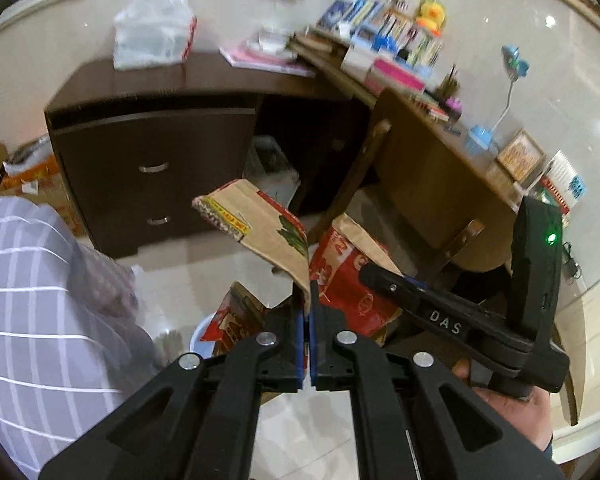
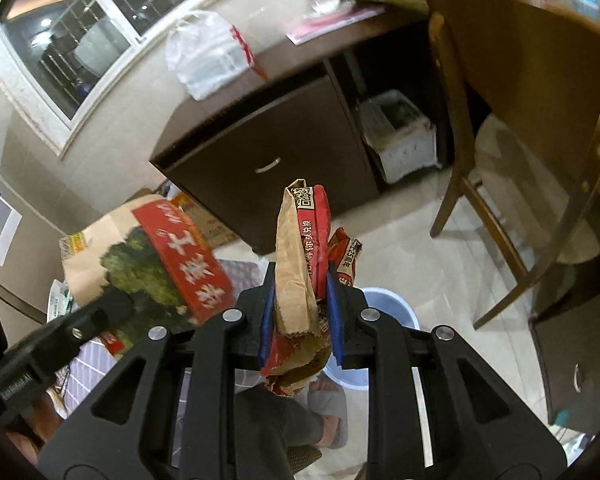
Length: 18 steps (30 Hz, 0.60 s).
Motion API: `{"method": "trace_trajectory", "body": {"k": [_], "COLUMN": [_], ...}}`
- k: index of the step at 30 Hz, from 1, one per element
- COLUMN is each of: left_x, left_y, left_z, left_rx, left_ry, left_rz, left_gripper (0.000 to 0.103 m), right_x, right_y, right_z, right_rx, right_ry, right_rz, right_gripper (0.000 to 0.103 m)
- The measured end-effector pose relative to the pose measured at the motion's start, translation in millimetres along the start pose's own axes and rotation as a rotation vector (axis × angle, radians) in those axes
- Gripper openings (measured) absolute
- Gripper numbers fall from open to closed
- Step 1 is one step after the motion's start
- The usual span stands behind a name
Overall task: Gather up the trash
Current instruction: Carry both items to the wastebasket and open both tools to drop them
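My left gripper is shut on the edge of a flat brown paper bag with red and green print, which sticks up ahead of it. In the right wrist view my right gripper is shut on a crumpled red and brown paper bag. The left gripper and its printed bag show at the left of that view. A light blue bucket stands on the floor right under the right gripper. Its rim also peeks out beneath the bags in the left wrist view.
A dark brown desk with drawers stands ahead, with a white plastic bag on top and a white bin in its knee space. A wooden chair is at the right. A person's slippered foot is beside the bucket.
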<state>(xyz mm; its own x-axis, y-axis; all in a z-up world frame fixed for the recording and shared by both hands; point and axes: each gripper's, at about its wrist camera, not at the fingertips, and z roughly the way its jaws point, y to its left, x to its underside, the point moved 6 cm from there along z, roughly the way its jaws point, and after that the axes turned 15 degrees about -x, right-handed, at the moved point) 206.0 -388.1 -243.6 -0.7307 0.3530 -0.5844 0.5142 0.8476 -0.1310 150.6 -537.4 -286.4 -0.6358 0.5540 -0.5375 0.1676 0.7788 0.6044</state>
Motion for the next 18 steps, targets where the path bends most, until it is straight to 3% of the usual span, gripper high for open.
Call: {"method": "trace_trajectory", "body": {"k": [5, 7, 8, 9, 11, 15, 18], "left_x": [8.9, 10.8, 11.5, 10.9, 9.2, 2.2, -1.6], "left_y": [-3.2, -0.4, 1.9, 5.0, 11.2, 23.1, 29.4], "left_z": [43.4, 56.5, 59.8, 61.1, 58.9, 48.6, 35.8], "left_rx": [-0.018, -0.036, -0.043, -0.061, -0.081, -0.129, -0.151], "left_ry": [0.094, 0.129, 0.140, 0.138, 0.114, 0.085, 0.057], "left_rz": [0.003, 0.003, 0.000, -0.009, -0.015, -0.012, -0.013], "left_gripper": [0.005, 0.020, 0.044, 0.065, 0.071, 0.083, 0.088], "right_x": [5.5, 8.3, 11.1, 13.9, 19.4, 25.1, 23.4], "right_y": [-19.6, -30.1, -36.6, -42.5, -49.3, -54.3, -49.3], "right_z": [26.2, 36.7, 43.3, 47.8, 51.4, 48.9, 43.0], "right_rx": [0.005, 0.011, 0.007, 0.003, 0.000, 0.021, 0.057], "right_ry": [0.042, 0.055, 0.066, 0.069, 0.072, 0.062, 0.051], "right_rz": [0.037, 0.057, 0.079, 0.103, 0.129, 0.156, 0.147], "right_gripper": [0.028, 0.034, 0.054, 0.067, 0.068, 0.092, 0.097]}}
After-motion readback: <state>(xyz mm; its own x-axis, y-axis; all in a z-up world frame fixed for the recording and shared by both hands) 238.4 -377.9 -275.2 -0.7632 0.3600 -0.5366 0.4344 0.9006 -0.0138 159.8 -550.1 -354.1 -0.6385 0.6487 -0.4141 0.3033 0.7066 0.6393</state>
